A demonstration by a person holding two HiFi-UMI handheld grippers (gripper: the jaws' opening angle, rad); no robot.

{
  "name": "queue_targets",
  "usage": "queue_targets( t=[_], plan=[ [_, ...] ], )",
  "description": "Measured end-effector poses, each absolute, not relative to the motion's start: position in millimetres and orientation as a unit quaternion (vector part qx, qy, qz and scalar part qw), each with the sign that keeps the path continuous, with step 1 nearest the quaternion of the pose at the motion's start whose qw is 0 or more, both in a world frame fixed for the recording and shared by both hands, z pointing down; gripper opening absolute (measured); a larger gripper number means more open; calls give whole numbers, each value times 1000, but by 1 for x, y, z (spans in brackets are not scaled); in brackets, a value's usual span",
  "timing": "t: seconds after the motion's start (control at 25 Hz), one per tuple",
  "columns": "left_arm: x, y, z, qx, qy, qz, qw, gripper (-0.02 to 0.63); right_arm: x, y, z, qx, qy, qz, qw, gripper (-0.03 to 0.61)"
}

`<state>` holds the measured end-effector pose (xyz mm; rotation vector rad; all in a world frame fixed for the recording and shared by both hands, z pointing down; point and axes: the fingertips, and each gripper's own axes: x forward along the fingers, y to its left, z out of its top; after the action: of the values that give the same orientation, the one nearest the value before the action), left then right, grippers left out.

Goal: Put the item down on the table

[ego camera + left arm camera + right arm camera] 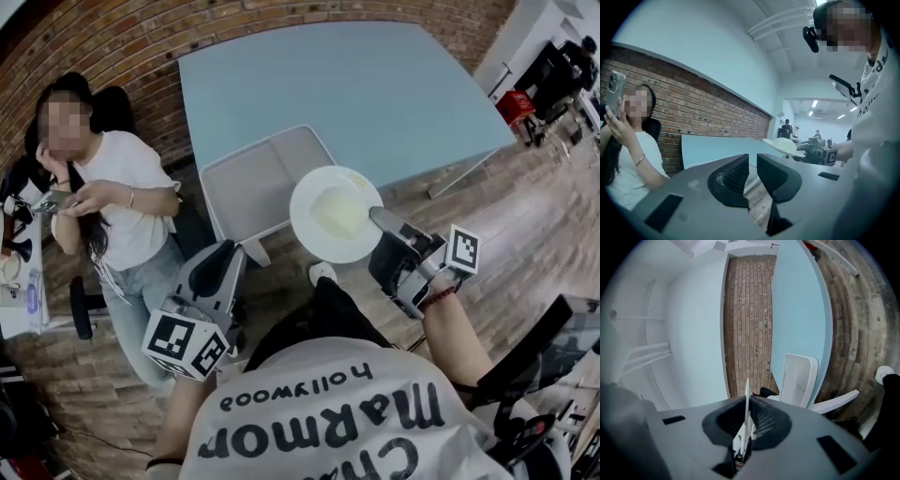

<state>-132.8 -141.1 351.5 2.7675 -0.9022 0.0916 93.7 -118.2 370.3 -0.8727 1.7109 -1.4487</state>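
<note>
Right tongs (377, 218) clamped on the plate (333, 214) rim at frame centre, over the chair (248, 178), short of the surface (375, 84). Left tongs (752, 164) slightly apart, empty. Risks: rim-only grip may let the plate pivot or slip; letting go here would miss the surface.

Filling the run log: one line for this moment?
right tongs: shut on plate | left tongs: open, empty | plate: not yet on table
</note>
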Motion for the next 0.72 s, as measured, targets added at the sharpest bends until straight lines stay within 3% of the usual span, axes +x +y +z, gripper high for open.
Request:
queue_targets(
  t=[0.72],
  plan=[
    [-125, -203, 362, 913, -374, 55, 155, 55, 131, -215, 414, -332, 654, -607, 305, 25]
  ],
)
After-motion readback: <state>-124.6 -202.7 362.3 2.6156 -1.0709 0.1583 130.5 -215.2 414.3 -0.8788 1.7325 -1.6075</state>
